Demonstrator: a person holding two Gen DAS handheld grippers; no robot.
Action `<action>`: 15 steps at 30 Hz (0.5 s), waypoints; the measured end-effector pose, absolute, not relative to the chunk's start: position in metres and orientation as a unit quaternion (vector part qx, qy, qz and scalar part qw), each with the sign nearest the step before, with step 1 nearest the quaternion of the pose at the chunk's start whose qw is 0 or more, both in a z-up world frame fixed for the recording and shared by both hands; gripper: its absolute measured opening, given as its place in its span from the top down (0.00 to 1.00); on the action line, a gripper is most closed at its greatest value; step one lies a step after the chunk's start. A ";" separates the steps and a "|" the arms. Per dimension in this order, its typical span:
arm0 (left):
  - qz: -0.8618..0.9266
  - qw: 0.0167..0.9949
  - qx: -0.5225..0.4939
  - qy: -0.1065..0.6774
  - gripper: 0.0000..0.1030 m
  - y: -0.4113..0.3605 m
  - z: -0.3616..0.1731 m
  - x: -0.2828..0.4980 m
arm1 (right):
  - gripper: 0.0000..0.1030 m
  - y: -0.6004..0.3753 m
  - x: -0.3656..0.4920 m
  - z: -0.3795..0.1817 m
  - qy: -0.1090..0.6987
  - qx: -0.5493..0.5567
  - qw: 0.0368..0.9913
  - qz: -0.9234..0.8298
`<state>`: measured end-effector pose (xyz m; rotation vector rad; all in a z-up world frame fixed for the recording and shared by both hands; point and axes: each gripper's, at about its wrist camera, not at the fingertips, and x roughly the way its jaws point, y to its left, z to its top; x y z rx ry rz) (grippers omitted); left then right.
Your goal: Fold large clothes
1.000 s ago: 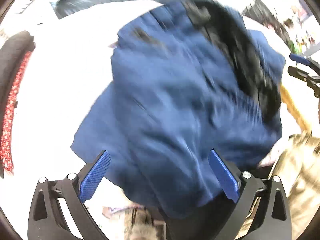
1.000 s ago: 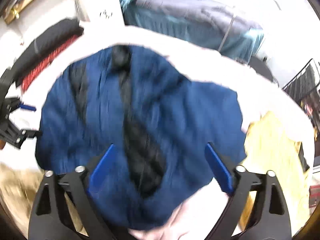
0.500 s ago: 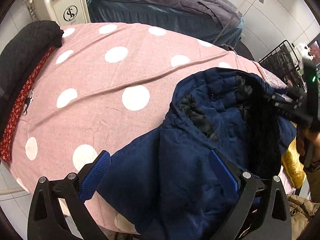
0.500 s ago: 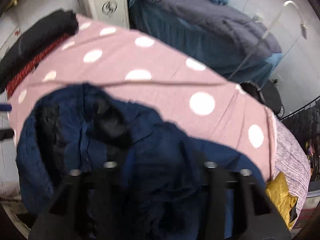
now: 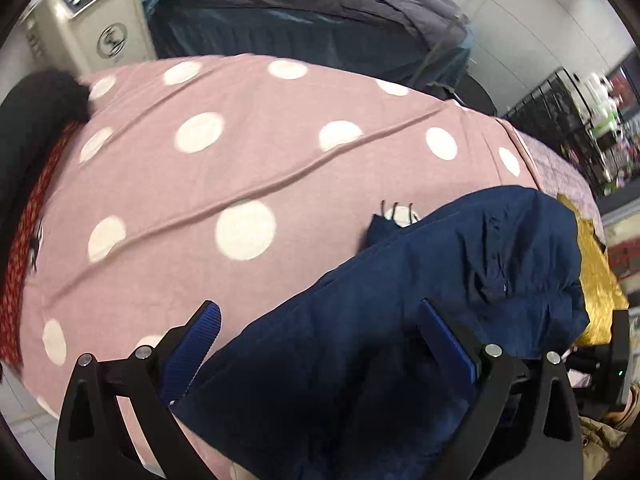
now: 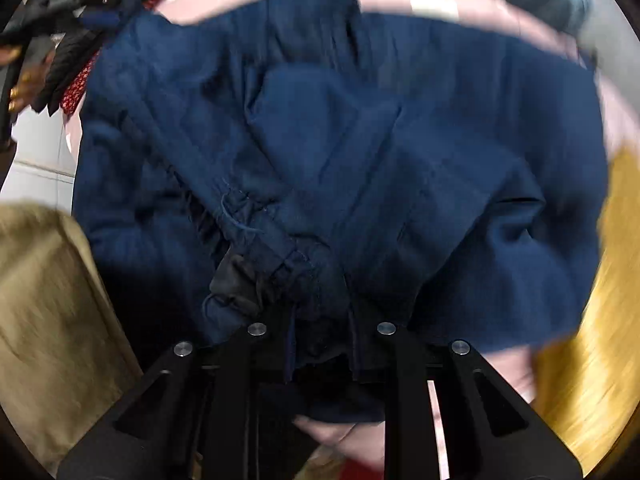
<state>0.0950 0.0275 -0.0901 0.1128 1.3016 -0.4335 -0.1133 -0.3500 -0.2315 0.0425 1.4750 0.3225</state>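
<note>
Left wrist: left tongs (image 5: pixel 320 340) released over navy jacket (image 5: pixel 460 280); right tongs (image 6: pixel 320 320) clenching jacket; yellow garment (image 5: pixel 596 272) beside.

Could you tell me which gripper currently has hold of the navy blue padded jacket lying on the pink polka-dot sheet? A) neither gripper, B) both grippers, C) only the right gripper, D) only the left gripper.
C: the right gripper has its fingers drawn close together with a bunch of the navy blue padded jacket pinched between them, while the left gripper stands wide open over the pink polka-dot sheet.
</note>
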 end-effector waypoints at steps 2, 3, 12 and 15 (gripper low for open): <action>-0.224 0.767 0.080 0.596 0.06 0.002 -0.090 0.094 | 0.81 -0.347 -0.128 -0.243 0.682 0.004 0.720 0.129; -0.237 0.764 0.087 0.593 0.06 -0.009 -0.090 0.092 | 0.81 -0.345 -0.133 -0.247 0.686 -0.005 0.717 0.127; -0.292 0.700 0.112 0.643 0.06 -0.055 -0.145 0.038 | 0.53 -0.337 -0.147 -0.238 0.704 -0.023 0.702 0.108; -0.283 0.680 0.056 0.674 0.06 -0.030 -0.165 0.026 | 0.26 -0.347 -0.155 -0.209 0.693 0.006 0.715 0.091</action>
